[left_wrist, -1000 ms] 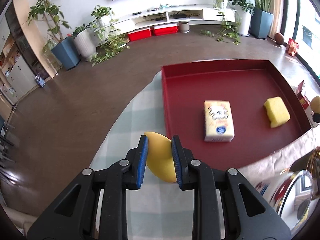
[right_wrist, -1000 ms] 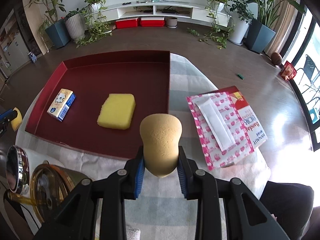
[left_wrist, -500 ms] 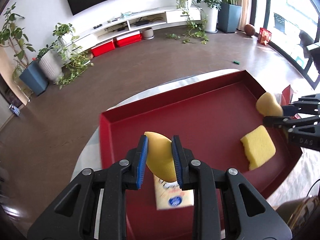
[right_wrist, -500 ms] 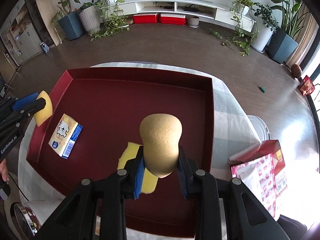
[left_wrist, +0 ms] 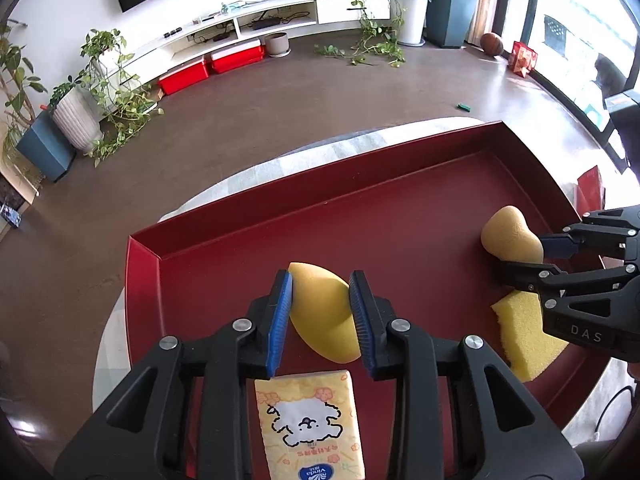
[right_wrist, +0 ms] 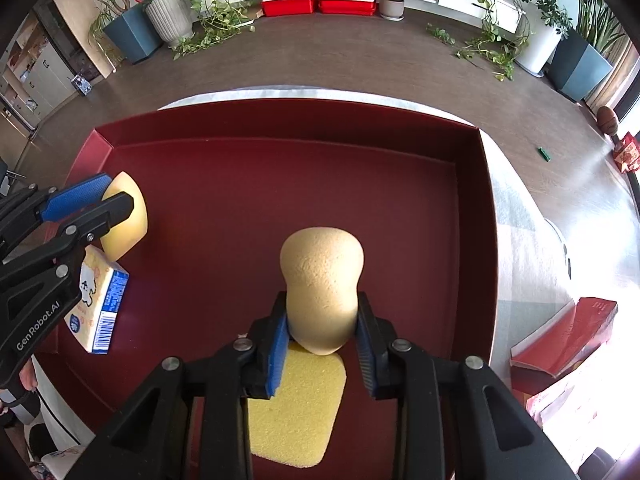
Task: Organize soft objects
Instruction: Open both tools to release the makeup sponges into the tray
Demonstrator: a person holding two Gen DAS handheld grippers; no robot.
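My left gripper [left_wrist: 321, 280] hangs over the left part of the dark red tray [left_wrist: 360, 168]. Its jaws are opening, with a yellow teardrop sponge [left_wrist: 324, 320] still touching both blue pads. A tissue pack [left_wrist: 308, 420] lies on the tray just below it. My right gripper [right_wrist: 322, 300] is shut on a tan gourd-shaped sponge [right_wrist: 322, 272], low over the tray's right half. A yellow rectangular sponge [right_wrist: 296, 408] lies flat under that gripper. Each gripper shows in the other's view: the left gripper [right_wrist: 114, 196] and the right gripper [left_wrist: 528, 256].
The tray sits on a pale checked tablecloth [right_wrist: 520, 216] on a round table. A red-and-white box [right_wrist: 568, 340] lies on the cloth to the right of the tray. Brown floor, potted plants and a low white shelf lie beyond the table's far edge.
Both grippers came in from outside the tray to over its floor and sank lower, each carrying its sponge. The left jaws now stand a little wider around the yellow sponge.
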